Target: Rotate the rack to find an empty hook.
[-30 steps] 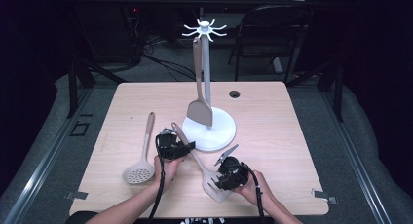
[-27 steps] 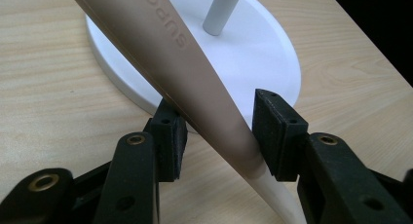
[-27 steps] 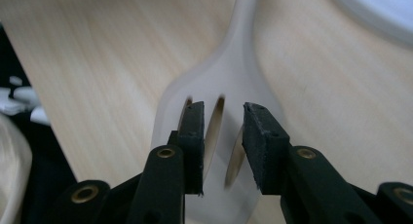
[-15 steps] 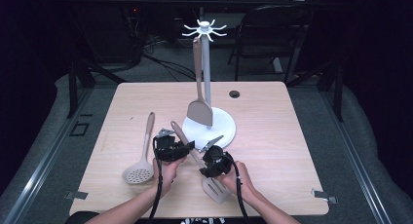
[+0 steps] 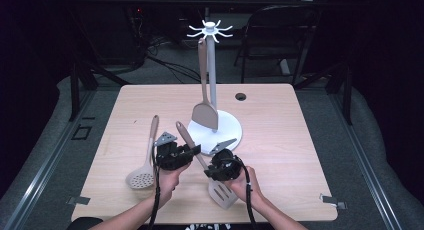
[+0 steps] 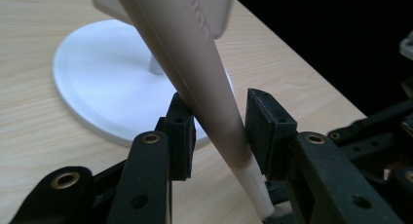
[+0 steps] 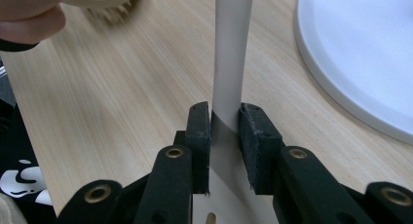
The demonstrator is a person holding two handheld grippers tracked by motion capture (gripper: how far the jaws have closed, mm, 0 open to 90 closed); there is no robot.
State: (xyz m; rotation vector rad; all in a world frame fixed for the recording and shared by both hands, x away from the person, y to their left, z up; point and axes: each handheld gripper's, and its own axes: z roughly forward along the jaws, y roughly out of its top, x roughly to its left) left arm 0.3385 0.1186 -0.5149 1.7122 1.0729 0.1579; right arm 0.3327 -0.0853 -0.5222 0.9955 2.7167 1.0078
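A slotted spatula (image 5: pixel 222 194) with a brown handle and a white head lies slanted across the near middle of the table. My right gripper (image 5: pixel 209 169) is shut on its white neck (image 7: pixel 231 48), both pads pressed against it after closing further. My left gripper (image 5: pixel 190 151) sits higher up the brown handle (image 6: pixel 195 63). The handle runs between its jaws, which have just been closing. A thin gap still shows beside the pads (image 6: pixel 265 126), so that gripper (image 6: pixel 216 117) is open. The right gripper (image 7: pixel 224 121) holds the neck just above the tabletop.
A white rack stands mid-table on a round base (image 5: pixel 229 132), its pole topped by hooks (image 5: pixel 210 29). A second spatula (image 5: pixel 205 115) hangs from one hook. A perforated skimmer (image 5: pixel 141 177) lies at the left, near my left hand (image 7: pixel 29 14). A cable hole (image 5: pixel 241 96) is behind the base.
My right gripper has shifted left and farther onto the table with the spatula, ending closer to the left gripper. The left gripper has risen a little along the handle.
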